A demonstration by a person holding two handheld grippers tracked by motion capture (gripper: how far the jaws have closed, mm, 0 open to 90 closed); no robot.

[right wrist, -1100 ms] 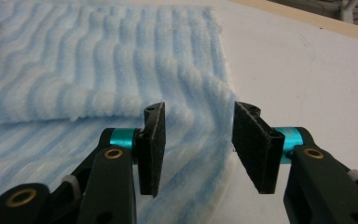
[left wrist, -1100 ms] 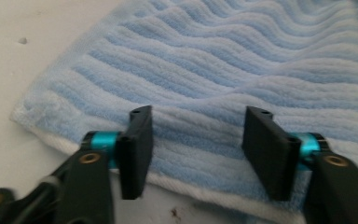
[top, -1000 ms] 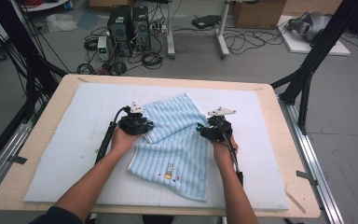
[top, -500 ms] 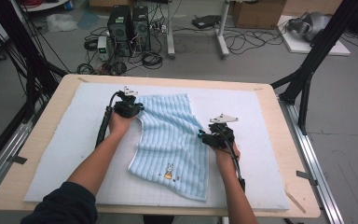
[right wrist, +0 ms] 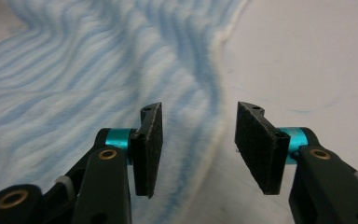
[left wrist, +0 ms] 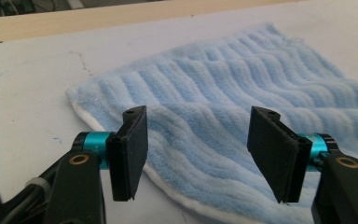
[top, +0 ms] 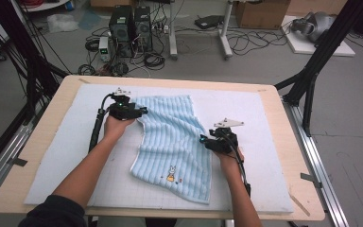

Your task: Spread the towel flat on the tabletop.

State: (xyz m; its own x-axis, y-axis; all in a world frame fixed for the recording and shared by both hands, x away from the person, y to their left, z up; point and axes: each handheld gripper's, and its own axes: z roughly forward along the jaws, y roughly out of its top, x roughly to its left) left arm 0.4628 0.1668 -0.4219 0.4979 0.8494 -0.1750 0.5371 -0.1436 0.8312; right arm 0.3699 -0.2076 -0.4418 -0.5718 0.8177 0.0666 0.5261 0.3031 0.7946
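Light blue ribbed towel (top: pixel 172 142) spread flat on the white mat (top: pixel 264 123), your left gripper (top: pixel 139 111) at its 11 o'clock corner, jaws just opened, nothing clamped, your right gripper (top: pixel 203 140) at its 3 o'clock edge, jaws apart over the hem.

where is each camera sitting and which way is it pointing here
High view: fixed above the person's side, looking forward and down on the table; both forearms, left gripper and right gripper show.
Left gripper view: rides the left gripper, looking along its open jaws, which have just been opening, at a towel corner.
Right gripper view: rides the right gripper, looking along its open jaws at the towel's edge.
Shared: all three show the blue striped towel on the white mat.
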